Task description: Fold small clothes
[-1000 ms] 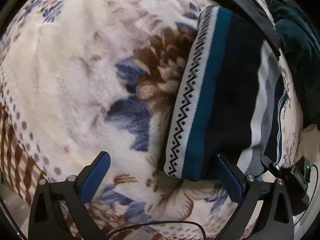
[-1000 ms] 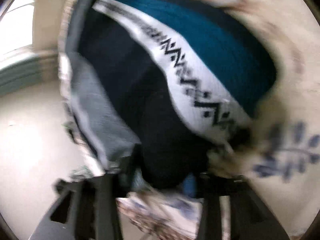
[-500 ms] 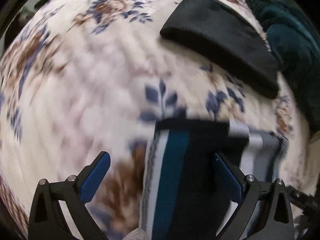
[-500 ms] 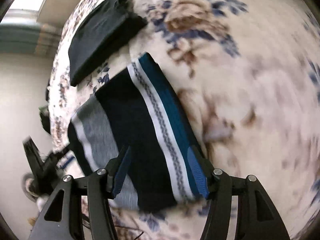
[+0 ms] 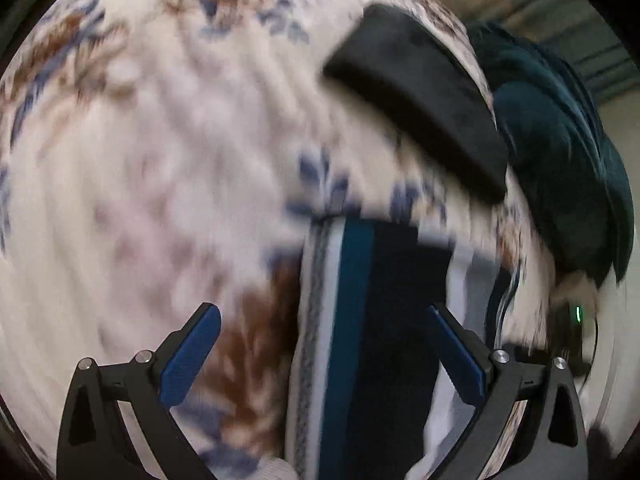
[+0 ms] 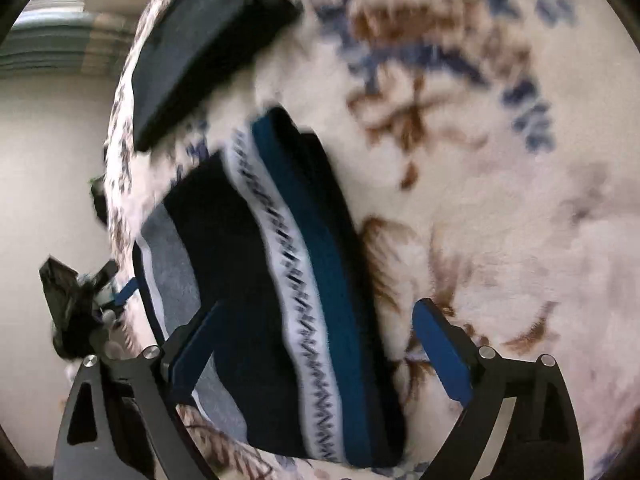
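I've got the cream fleece blanket w/ brown-blue flowers point(image 5: 168, 168) under everything. On it, the folded navy knit garment w/ teal band and white zigzag stripe point(image 6: 288, 280) lies long axis running away from both grippers, right beside a folded black cloth point(image 5: 416, 108). Right gripper point(image 6: 316, 344) straddles its near end, jaws opening, pads off the knit. Left gripper point(image 5: 324, 348) gapes wide, holding nothing, garment partly btwn fingers. Vs a sec ago: right had the knit pinched; now it's flat and released.

Soft daylight, heavy motion blur, fisheye edges warped, prob. window upper-left
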The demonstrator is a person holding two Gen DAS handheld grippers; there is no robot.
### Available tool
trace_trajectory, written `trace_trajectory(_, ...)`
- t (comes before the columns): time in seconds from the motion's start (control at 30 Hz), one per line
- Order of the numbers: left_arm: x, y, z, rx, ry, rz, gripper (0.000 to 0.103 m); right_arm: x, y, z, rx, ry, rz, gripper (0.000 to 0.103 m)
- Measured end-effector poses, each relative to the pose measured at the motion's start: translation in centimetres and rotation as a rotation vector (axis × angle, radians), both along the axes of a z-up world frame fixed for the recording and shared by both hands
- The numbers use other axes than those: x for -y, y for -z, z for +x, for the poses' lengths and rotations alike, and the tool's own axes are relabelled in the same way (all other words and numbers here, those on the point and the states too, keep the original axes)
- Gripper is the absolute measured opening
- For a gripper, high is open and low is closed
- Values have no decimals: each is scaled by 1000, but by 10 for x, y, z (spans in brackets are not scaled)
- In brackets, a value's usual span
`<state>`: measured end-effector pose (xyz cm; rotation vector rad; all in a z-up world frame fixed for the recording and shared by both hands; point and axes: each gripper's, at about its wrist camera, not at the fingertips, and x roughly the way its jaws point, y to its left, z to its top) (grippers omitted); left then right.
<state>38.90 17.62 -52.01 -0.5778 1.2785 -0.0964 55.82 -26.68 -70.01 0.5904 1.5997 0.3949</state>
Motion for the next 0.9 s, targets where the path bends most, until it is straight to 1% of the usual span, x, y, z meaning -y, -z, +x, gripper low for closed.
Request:
trace_trajectory(0.07,5,18,-17,-42,21,-50,103,-3,18,2,-31,-52,58,96)
trace_trajectory(0.1,8,25,-26,-50,23,-68,103,-5,24,3,-38,-71,75,98)
trace_trajectory(0.13,10,28,-34,-40,23,-89,103,-10,26,4,-34,-88,87,99)
trace_trajectory(0.2,15,24,-39,-3,20,-100,103,-22,29,9,-27,-123,153,99)
trace_trajectory(0.23,17,24,-40,8,18,-109,103,-27,29,11,-25,-129,171,99)
trace_trajectory(0.33,28,24,-32,21,11,-153,103,-39,33,15,-21,-127,243,98)
trace_trajectory(0.37,33,24,-28,28,26,-154,103,-41,34,15,-28,-127,263,98)
trace_trajectory(0.4,40,25,-26,39,35,-139,96,-44,35,15,-33,-128,284,94)
trace_trajectory(0.43,41,23,-24,47,42,-139,89,-46,34,13,-33,-127,294,82)
trace_trajectory(0.47,41,23,-19,54,47,-148,67,-47,34,11,-38,-128,290,72)
trace_trajectory(0.5,42,21,-15,64,50,-160,39,-48,35,10,-41,-124,285,52)
trace_trajectory(0.53,41,18,-13,69,49,-179,32,-46,37,8,-45,-97,287,44)
trace_trajectory(0.57,43,13,-10,77,52,-178,28,-44,37,7,-47,-75,298,41)
trace_trajectory(0.6,44,8,-9,90,59,-167,26,-42,35,5,-38,-63,304,32)
trace_trajectory(0.63,46,1,-10,104,72,-152,25,-39,30,4,-24,-47,301,29)
trace_trajectory(0.73,50,-13,-2,121,83,-158,20,-38,13,-1,21,-23,273,24)
trace_trajectory(0.9,46,-45,18,164,96,-168,18,-32,-15,-1,62,7,279,22)
